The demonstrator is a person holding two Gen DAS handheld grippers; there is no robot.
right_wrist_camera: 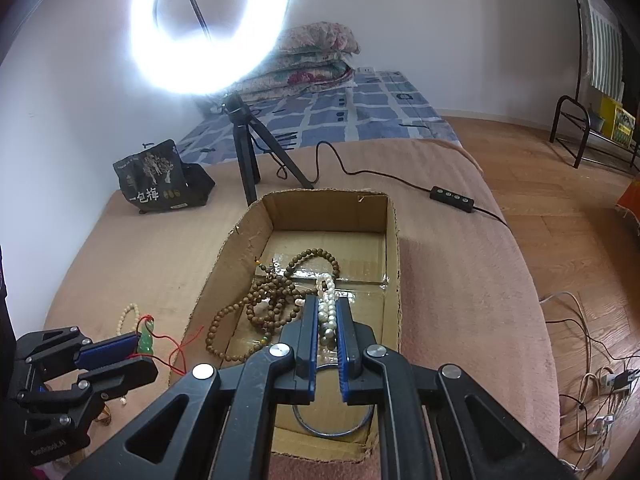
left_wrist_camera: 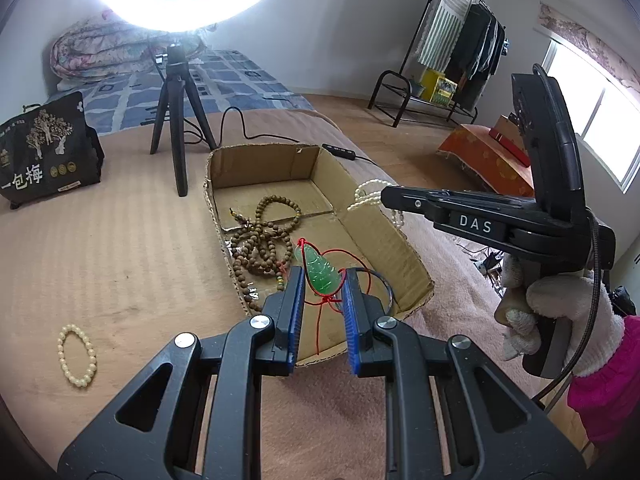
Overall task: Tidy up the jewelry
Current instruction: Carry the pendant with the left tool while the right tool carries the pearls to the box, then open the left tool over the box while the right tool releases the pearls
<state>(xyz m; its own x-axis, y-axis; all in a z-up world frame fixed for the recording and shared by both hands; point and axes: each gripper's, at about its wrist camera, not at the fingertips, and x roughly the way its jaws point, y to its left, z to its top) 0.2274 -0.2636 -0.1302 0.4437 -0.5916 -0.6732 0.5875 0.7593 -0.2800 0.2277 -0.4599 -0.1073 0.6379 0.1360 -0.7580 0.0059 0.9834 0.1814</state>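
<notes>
The left gripper [left_wrist_camera: 323,280], black-framed with blue ribbed pads, pinches a carved green jade-like pendant [left_wrist_camera: 318,270] on a thin red cord [left_wrist_camera: 320,322]; the pendant stands upright between the pads and the cord trails down below them, over the near end of a shallow open brown cardboard box [left_wrist_camera: 396,248]. The right gripper [right_wrist_camera: 327,314], of the same build, is pressed together on a strand of white pearl beads [right_wrist_camera: 326,300], which bunches between its pads and loops out past the tips above the box floor. A hand in a white knit glove [left_wrist_camera: 560,320] with a magenta cuff holds that gripper's handle at the right of the left wrist view. Inside the box lies a long string of brown wooden prayer beads [left_wrist_camera: 264,240], tangled in loose coils toward its left side, and a thin bluish metal bangle [right_wrist_camera: 332,424] lies at the near end, partly hidden by the right gripper. The box sits on a pinkish-tan ribbed blanket [left_wrist_camera: 100,248]. On the blanket to the left of the box, well apart from it, lies a small cream bead bracelet [left_wrist_camera: 77,356]. Farther away stand a black tripod [left_wrist_camera: 176,120] carrying a glowing white ring light [right_wrist_camera: 208,28] and, to its left, a black printed pouch bag [left_wrist_camera: 44,152].
</notes>
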